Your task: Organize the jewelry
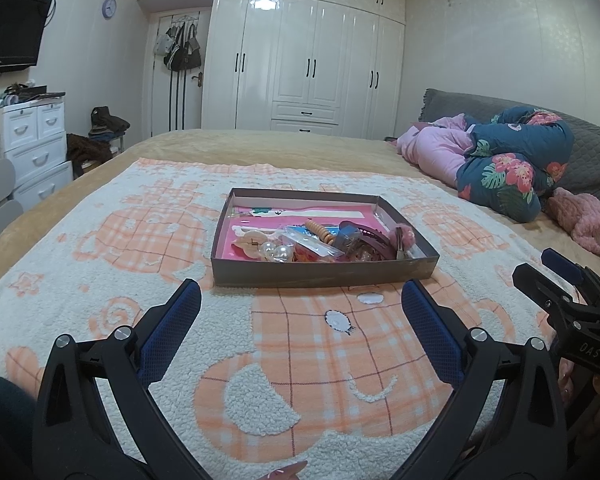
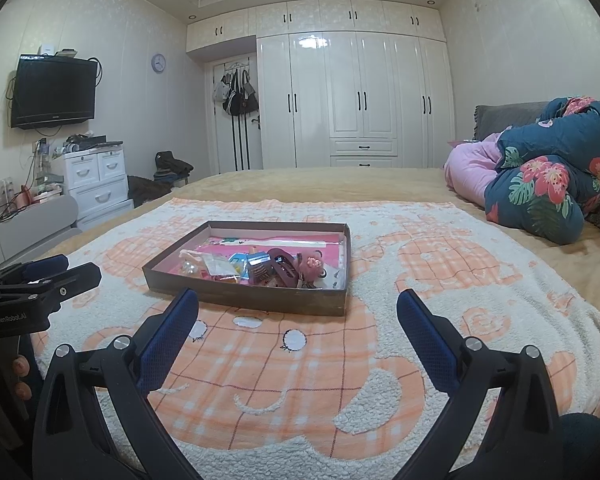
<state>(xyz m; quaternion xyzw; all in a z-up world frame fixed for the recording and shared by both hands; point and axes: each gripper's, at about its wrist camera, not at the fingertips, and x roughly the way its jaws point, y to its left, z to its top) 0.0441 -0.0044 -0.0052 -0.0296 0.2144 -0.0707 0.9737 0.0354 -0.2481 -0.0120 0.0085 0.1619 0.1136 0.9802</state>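
A shallow dark cardboard box (image 1: 324, 274) with a pink lining sits on the blanket on the bed; it also shows in the right wrist view (image 2: 244, 300). It holds a jumble of jewelry and hair items: pearl pieces (image 1: 274, 250), a dark red hair clip (image 1: 374, 238), a pink fluffy clip (image 2: 314, 262), small plastic packets (image 1: 312, 246). My left gripper (image 1: 302, 300) is open and empty, just short of the box's near wall. My right gripper (image 2: 298, 310) is open and empty, near the box's front right corner.
The box lies on a white and orange fleece blanket (image 1: 320, 360) over the bed. Folded floral and pink quilts (image 1: 504, 160) lie at the right. A white drawer unit (image 1: 36, 140), a wall TV (image 2: 54, 94) and wardrobes (image 2: 356, 96) stand beyond the bed.
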